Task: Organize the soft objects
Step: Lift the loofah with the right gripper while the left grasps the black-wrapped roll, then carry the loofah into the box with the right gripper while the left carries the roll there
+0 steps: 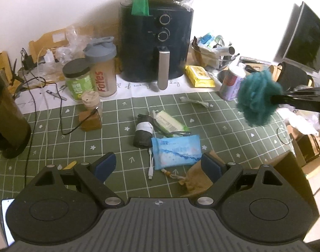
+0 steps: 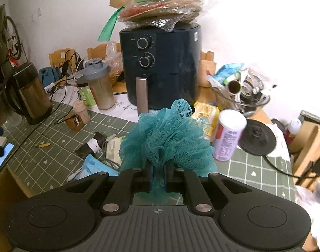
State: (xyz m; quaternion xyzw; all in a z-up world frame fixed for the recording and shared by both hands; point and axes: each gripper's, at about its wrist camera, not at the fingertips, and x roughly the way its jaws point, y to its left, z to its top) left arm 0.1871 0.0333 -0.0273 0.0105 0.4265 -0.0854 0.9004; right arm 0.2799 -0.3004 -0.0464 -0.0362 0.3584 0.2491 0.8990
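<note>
My right gripper [image 2: 159,174] is shut on a teal mesh bath sponge [image 2: 168,138] and holds it above the green checked tablecloth [image 2: 54,157]. The sponge [image 1: 258,98] and the right gripper [image 1: 274,100] also show at the right of the left wrist view, in the air. My left gripper [image 1: 158,168] is open and empty, low over the cloth. Just ahead of it lie a blue tissue pack [image 1: 175,152], a green-white wipes pack [image 1: 170,122], a dark rolled bundle [image 1: 143,131] and a brown paper pouch [image 1: 196,178].
A dark air fryer [image 1: 156,46] stands at the back with bagged items on top. Jars and a shaker bottle [image 1: 103,67] stand to its left, a yellow pack [image 1: 200,76] and a can [image 1: 231,84] to its right. A dark kettle [image 1: 4,115] is far left. Cables cross the cloth.
</note>
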